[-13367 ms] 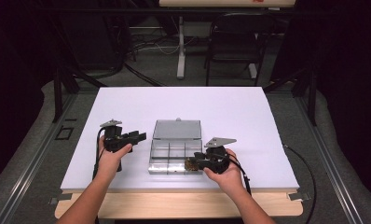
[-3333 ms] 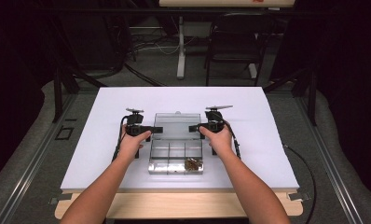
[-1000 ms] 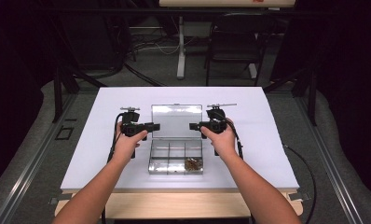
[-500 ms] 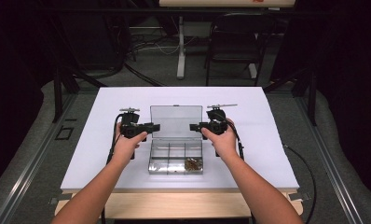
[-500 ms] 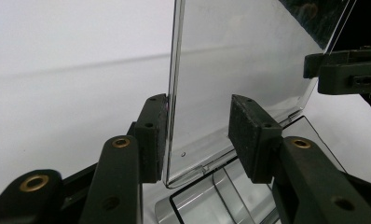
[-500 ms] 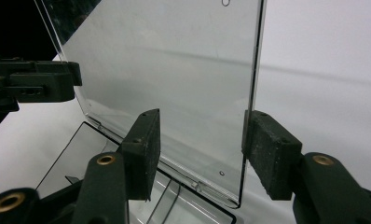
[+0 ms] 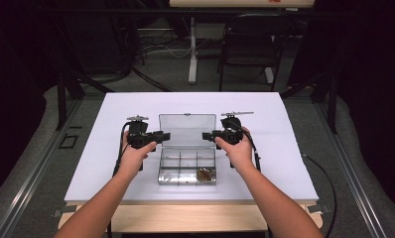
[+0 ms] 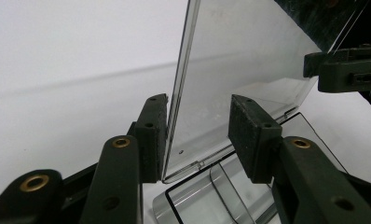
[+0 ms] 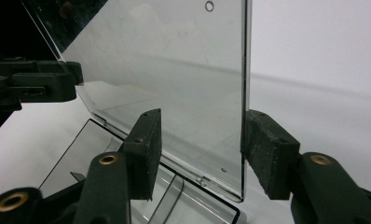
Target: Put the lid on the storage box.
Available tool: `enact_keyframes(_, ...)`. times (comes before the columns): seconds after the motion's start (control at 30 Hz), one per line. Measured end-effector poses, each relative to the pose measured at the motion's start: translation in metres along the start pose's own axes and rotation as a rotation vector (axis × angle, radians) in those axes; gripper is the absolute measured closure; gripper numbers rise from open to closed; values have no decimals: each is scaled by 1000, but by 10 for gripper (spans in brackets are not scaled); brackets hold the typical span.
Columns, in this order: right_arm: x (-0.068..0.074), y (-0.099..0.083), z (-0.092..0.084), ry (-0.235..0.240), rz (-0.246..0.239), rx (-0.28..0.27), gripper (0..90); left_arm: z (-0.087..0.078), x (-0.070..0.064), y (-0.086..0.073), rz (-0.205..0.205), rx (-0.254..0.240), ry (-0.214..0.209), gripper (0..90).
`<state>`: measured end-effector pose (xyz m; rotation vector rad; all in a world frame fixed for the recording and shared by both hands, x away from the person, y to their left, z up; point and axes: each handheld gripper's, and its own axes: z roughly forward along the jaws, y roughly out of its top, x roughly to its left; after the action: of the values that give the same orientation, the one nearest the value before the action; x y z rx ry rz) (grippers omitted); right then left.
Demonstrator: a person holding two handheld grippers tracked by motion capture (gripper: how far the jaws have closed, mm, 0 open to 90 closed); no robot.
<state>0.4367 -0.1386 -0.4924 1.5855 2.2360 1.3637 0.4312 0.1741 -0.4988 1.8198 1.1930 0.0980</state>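
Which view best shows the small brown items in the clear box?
The high view: the brown items sit in the front right compartment of the box. Both gripper views show the raised lid and bare dividers instead.

Your bench [image 7: 111, 168] is white with a pale wood near edge. The compartment box [image 7: 187, 168] and its lid [image 7: 187, 130] are clear. Both tools, left tool [image 7: 162, 135] and right tool [image 7: 206, 135], are black with brass rivets. Brown bits [image 7: 204, 173] sit inside.
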Motion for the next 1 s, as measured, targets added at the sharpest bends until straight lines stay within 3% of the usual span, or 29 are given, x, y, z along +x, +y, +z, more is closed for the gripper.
enact_keyframes(1.0, 6, -7, -7, 17, -26, -13, 496, -8, -7, -7, 23, -18, -13, 571)
